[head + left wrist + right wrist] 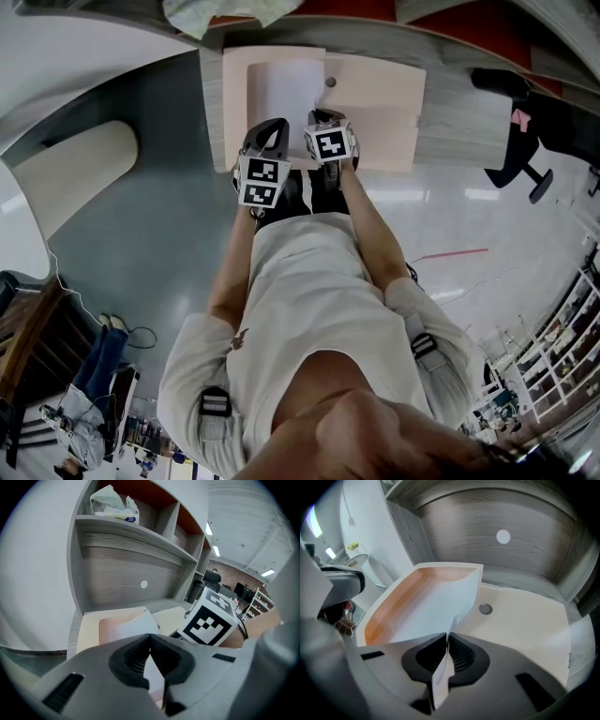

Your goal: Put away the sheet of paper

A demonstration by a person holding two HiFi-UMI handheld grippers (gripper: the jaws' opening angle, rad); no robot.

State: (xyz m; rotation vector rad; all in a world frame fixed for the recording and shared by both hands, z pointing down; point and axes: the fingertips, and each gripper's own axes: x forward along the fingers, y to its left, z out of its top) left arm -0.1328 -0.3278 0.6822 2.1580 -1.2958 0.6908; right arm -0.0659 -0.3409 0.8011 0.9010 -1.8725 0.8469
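1. Claws first: the left claw (150, 637) and the right claw (446, 638) are each clenched on a near edge of the thin white sheet of paper (436, 599).
2. Sheet bows between them, unfolded and clean, its far part lying in the shallow peach tray (389, 604), possibly a folder.
3. Tray rests on the grey wood-grain bench (450, 131). Task looks nearly done: only lowering the sheet and letting go are left.
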